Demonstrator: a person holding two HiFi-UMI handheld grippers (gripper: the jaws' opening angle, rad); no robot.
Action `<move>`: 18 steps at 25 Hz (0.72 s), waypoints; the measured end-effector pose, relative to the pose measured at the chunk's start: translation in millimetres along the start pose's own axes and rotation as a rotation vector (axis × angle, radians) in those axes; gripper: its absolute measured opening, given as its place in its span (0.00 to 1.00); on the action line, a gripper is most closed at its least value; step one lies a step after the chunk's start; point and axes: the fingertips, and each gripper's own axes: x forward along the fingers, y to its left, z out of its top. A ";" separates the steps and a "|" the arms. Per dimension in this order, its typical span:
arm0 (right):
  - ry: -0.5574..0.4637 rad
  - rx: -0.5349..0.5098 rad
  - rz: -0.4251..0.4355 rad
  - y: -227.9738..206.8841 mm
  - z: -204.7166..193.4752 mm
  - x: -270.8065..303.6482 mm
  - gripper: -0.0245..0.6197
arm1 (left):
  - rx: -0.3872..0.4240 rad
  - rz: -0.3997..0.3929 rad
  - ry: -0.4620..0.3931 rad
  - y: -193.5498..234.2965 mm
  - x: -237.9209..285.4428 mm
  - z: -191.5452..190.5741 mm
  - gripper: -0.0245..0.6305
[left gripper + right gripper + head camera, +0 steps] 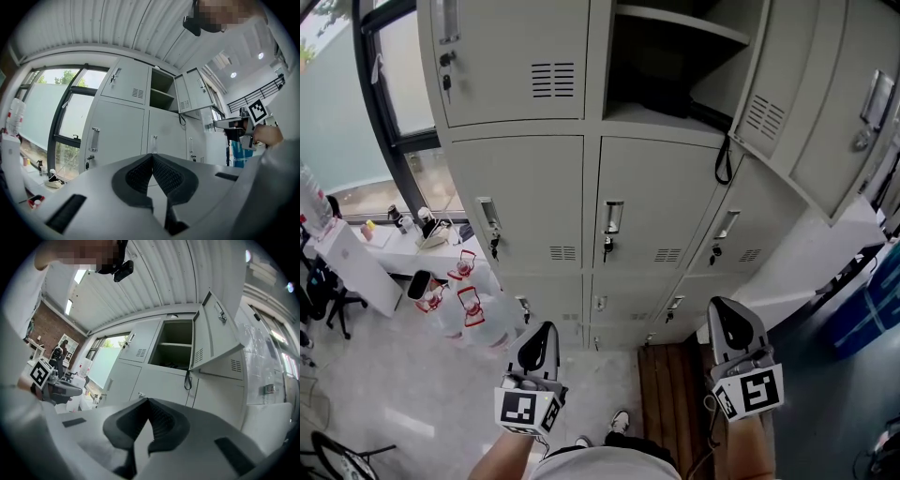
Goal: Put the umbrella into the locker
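Head view: grey sheet-metal locker (525,202), louvred vents (553,80), door (825,103) open; dark umbrella (675,101) inside, strap loop (724,161) dangling. Empty left tool (544,336) and right tool (724,314), each pressed together.

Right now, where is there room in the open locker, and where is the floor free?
In the open locker, the space above the shelf looks bare; below it a dark thing lies, its strap hanging out. Bare floor lies between the water jugs and the wooden board. It is crowded at left, around the jugs and the white desk.
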 end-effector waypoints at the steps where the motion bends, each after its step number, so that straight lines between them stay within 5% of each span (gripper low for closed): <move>1: -0.003 0.010 -0.002 -2.3 -0.8 -4.3 0.06 | 0.001 0.005 -0.001 0.7 -0.4 0.9 0.07; 18: -0.055 0.287 -0.222 -61.8 -43.5 -79.1 0.06 | 0.003 0.071 -0.011 -0.9 3.9 5.6 0.07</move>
